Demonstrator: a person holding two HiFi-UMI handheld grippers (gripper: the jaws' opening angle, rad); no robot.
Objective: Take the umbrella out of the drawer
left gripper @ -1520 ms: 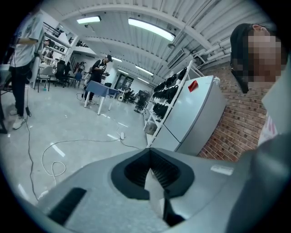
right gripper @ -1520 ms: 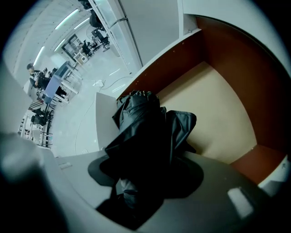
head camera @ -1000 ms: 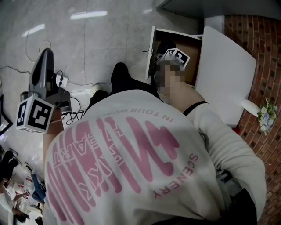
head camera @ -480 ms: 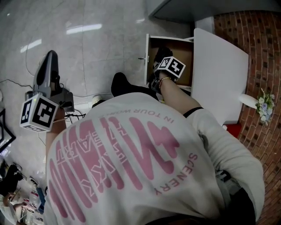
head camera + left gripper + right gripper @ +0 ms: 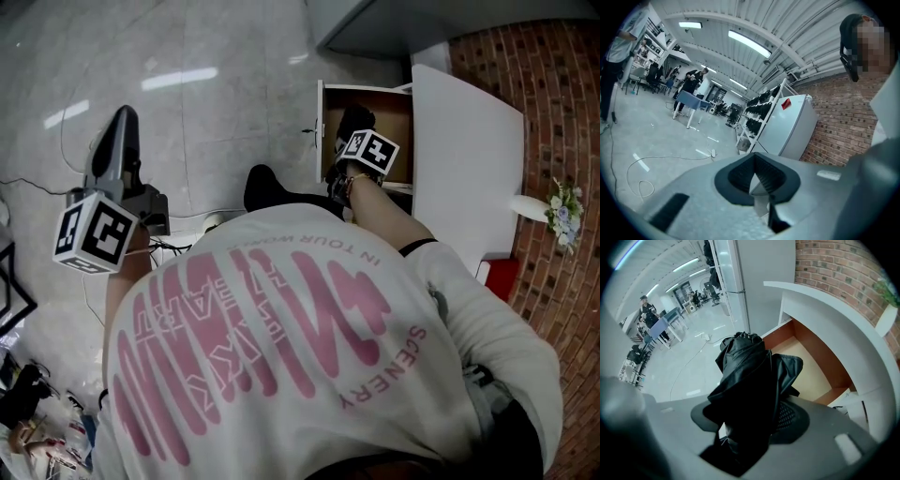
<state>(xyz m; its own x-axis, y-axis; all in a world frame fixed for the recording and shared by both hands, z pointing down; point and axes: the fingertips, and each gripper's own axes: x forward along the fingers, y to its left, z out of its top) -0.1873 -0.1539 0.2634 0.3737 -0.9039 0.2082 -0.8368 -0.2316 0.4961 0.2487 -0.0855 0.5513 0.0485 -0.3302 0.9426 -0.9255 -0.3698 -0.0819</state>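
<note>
- Black fabric of the folded umbrella [image 5: 743, 362] fills the space between the jaws of the right gripper [image 5: 750, 416]. The jaws are clamped on it at a middling width, and its bunched end pokes out past the tips.
- The umbrella sits over the open drawer [image 5: 820, 355], near the drawer's left wall. I cannot tell whether its far end touches the brown wooden inside.
- The left gripper [image 5: 755, 164] is well to the left of the drawer, over the glossy grey floor [image 5: 187, 112]. Its jaws are together with nothing between them.
- A white cabinet [image 5: 469, 159] stands just right of the drawer, with a brick wall [image 5: 553, 84] beyond it.
- A small pot of flowers [image 5: 565, 214] sits by the wall, further right of the drawer.
</note>
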